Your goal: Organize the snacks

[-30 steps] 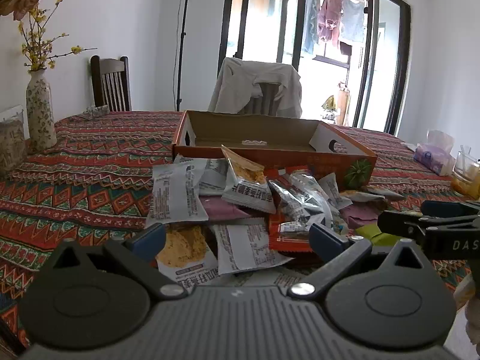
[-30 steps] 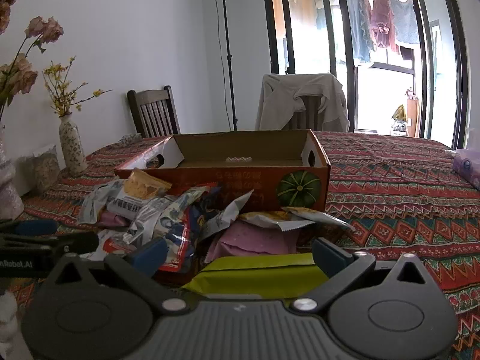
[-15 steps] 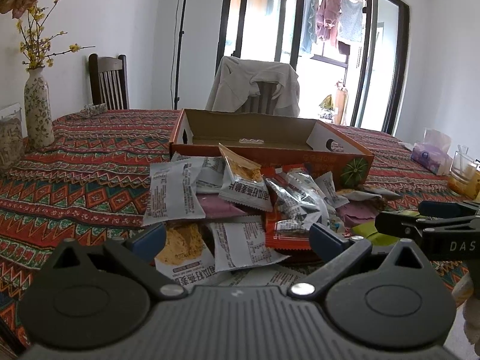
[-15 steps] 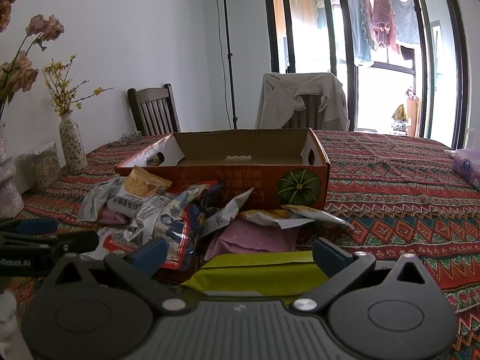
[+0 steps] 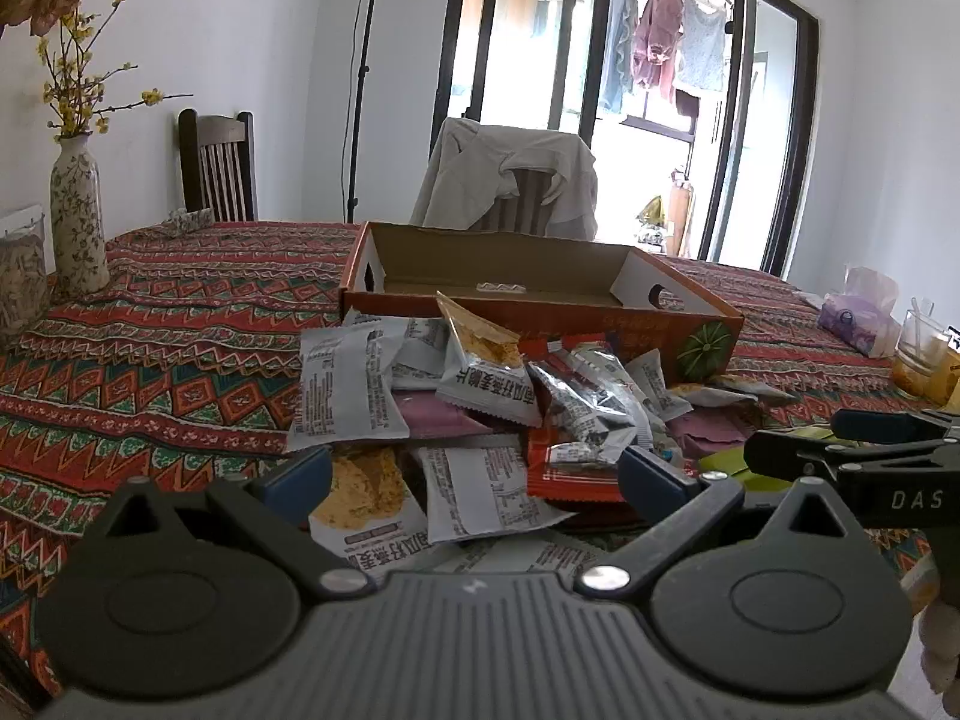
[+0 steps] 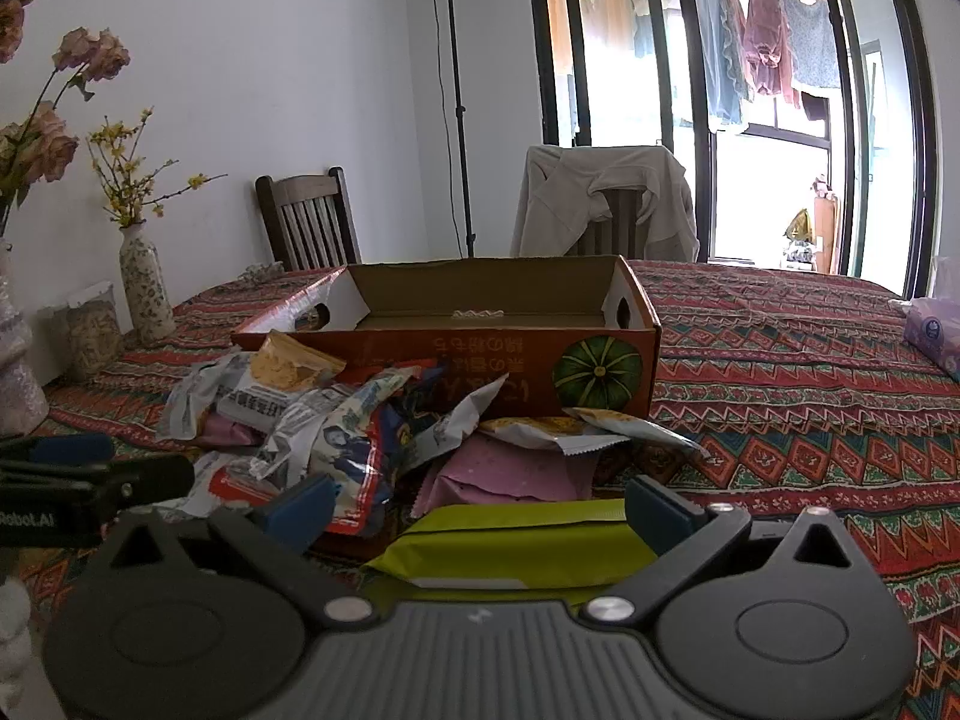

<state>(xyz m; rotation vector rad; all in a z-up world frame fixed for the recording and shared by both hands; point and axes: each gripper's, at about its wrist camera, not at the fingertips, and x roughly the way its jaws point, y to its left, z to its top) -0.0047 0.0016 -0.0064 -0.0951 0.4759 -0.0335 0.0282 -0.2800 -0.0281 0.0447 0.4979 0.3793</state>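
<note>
A heap of snack packets (image 5: 480,414) lies on the patterned tablecloth in front of an open orange cardboard box (image 5: 540,294), which looks empty inside. My left gripper (image 5: 474,480) hovers open just before the heap, above white packets (image 5: 480,492). My right gripper (image 6: 474,501) is open too, low over a lime-green packet (image 6: 516,540) at the heap's (image 6: 360,420) near right side, with a pink packet (image 6: 510,474) behind it. The box (image 6: 468,348) shows a green pumpkin print. Each gripper's tip shows at the edge of the other's view.
A flowered vase (image 5: 77,210) and a jar (image 5: 21,276) stand at the table's left. A tissue pack (image 5: 858,312) and a glass (image 5: 924,354) sit at the right. Two chairs (image 6: 606,210) stand behind the table, one draped with a jacket.
Both views have shifted very slightly; the heap sits a little lower and closer in the left wrist view. Nothing was gripped or moved.
</note>
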